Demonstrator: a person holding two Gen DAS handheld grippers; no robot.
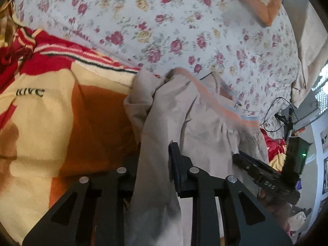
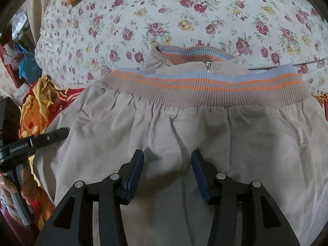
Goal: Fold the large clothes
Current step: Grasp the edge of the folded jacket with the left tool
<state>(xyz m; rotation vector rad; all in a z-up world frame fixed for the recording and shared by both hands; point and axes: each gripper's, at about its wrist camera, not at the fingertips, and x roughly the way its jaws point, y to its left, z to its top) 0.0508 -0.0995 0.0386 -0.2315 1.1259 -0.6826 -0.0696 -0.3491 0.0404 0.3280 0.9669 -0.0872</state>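
The beige jacket point(image 2: 184, 135) lies on the bed's floral sheet point(image 2: 164, 20), hem band toward the collar. The left tool point(image 1: 155, 164) pinches a bunched fold, likely to lift it; the right tool point(image 2: 167, 176) hovers wide over the cloth.

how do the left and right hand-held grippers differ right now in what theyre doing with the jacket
The left hand-held gripper has a fold of the beige jacket running between its fingers; the right hand-held gripper has only flat fabric under its gap. The left sits at the jacket's edge by the red and orange blanket; the right is over its middle, below the striped ribbed hem. Both are over the same jacket.
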